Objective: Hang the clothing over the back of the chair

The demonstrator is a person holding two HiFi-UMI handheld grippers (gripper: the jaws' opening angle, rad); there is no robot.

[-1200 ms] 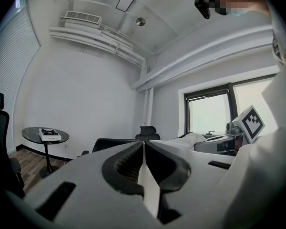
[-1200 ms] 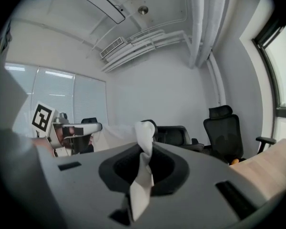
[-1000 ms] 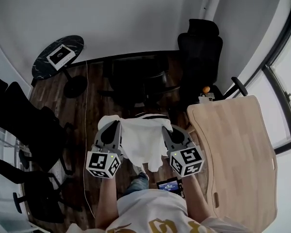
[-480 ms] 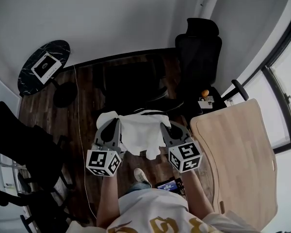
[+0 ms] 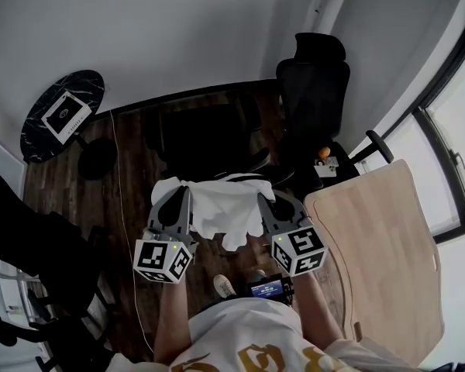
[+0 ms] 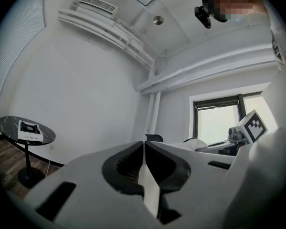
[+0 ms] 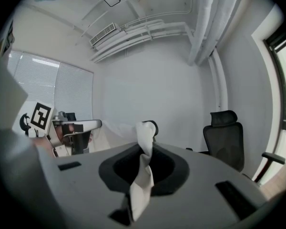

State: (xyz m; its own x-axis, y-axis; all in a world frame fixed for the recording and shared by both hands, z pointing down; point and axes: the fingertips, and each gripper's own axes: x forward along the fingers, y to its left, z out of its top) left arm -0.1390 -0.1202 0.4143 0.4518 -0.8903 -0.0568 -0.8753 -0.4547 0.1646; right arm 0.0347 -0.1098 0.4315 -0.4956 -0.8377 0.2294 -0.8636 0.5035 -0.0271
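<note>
Gripped at both ends - white clothing (image 5: 217, 206), spread roughly level between the left gripper (image 5: 176, 201) and the right gripper (image 5: 268, 204), with a loose flap drooping from its near edge. Held in the air just on the near side of the black chair (image 5: 205, 134); cannot tell whether touching the chair's back.

Along the left jaws: drawn together to a narrow slit, pinching a thin flat fold of the clothing (image 6: 148, 187). Along the right jaws: clamped on a thicker, twisted bunch of the clothing (image 7: 143, 171), poking up past the tips.

Farther off - a second black chair (image 5: 316, 80) at the far right against the wall, a round dark side table (image 5: 89, 86) at the far left carrying a white-edged card (image 5: 66, 117), and a pale wooden desk (image 5: 380, 239) on the right beside the window (image 5: 457, 142).
</note>
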